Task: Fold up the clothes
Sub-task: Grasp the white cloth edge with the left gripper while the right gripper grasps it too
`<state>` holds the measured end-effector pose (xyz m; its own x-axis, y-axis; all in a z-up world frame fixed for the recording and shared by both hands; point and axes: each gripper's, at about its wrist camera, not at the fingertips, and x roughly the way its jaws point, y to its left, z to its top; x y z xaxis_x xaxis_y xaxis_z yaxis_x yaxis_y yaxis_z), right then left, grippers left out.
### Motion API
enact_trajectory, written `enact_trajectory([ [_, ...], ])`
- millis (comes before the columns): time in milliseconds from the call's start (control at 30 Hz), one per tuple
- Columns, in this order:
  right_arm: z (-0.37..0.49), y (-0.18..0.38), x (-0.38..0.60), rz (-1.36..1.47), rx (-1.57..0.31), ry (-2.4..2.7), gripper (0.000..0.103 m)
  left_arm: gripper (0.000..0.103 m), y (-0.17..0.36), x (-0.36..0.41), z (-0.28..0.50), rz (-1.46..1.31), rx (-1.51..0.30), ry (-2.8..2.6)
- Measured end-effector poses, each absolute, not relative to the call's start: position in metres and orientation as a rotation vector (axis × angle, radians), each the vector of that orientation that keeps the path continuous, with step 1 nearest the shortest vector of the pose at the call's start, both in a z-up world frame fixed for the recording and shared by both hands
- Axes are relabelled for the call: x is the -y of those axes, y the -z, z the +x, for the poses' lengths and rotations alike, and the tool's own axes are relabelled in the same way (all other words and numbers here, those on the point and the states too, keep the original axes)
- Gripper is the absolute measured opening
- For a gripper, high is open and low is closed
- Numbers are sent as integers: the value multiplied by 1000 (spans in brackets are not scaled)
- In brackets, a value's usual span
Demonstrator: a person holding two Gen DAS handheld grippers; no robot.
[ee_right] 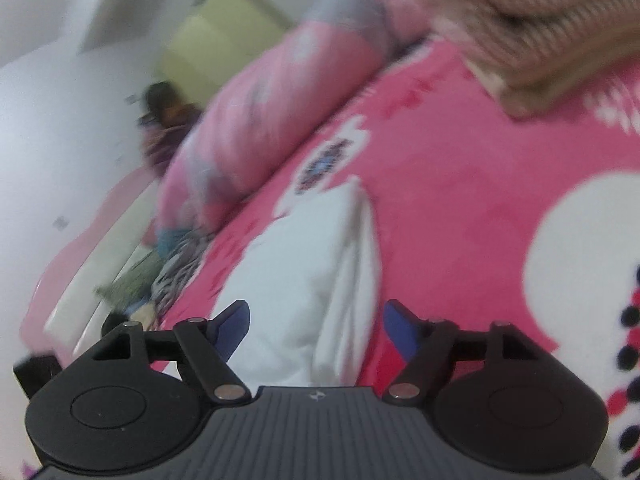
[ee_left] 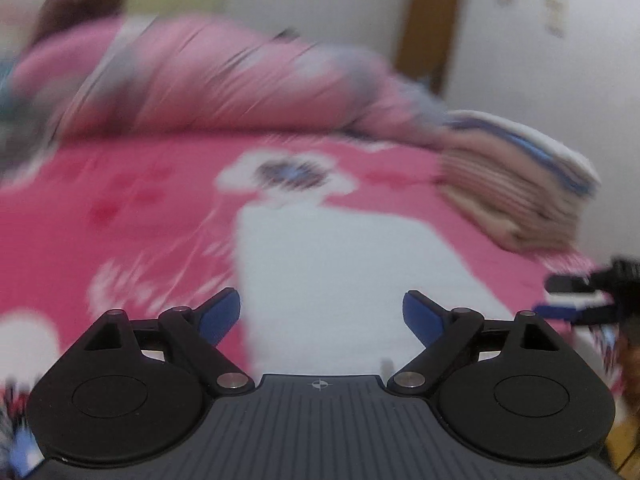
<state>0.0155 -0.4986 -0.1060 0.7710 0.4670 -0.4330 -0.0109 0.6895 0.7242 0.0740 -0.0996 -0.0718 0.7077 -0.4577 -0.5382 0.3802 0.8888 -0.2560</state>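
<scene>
- Left gripper (ee_left: 321, 312): jaws spread wide, nothing between the blue pads (ee_left: 219, 314); lower centre of the left wrist view, above the white garment (ee_left: 340, 272).
- Right gripper (ee_right: 316, 322): jaws likewise apart and empty; lower centre of the right wrist view, over the near end of the white garment (ee_right: 304, 280).
- White garment: lies folded on the pink bedspread (ee_left: 120, 220), centre of both frames; layered edges show along its right side in the right wrist view.
- Folded stack (ee_left: 516, 184): beige striped and blue-white pieces, right of frame in the left wrist view, on the bedspread.
- Pink quilt (ee_left: 208, 80): bunched across the upper frame, behind the bedspread.
- Both views are motion-blurred.
</scene>
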Motion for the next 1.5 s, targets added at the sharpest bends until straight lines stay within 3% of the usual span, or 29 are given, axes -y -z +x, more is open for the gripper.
enact_trajectory([
  [333, 85, 128, 486, 827, -816, -300, 77, 70, 113, 79, 155, -475, -936, 548],
  [667, 139, 138, 489, 877, -872, -419, 75, 68, 129, 89, 193, -503, -945, 662],
  [967, 200, 155, 480, 847, -891, -555, 45, 58, 136, 95, 218, -518, -920, 706],
  [1033, 203, 156, 478, 826, -892, -567, 35, 51, 136, 98, 217, -499, -898, 701],
  [1100, 196, 144, 468, 730, -862, -545, 29, 39, 133, 100, 214, -472, -870, 693],
  [1200, 183, 123, 450, 556, -800, -498, 25, 25, 124, 105, 205, -408, -817, 679],
  [1500, 133, 57, 402, 214, -635, -363, 21, 20, 71, 117, 154, -248, -619, 677],
])
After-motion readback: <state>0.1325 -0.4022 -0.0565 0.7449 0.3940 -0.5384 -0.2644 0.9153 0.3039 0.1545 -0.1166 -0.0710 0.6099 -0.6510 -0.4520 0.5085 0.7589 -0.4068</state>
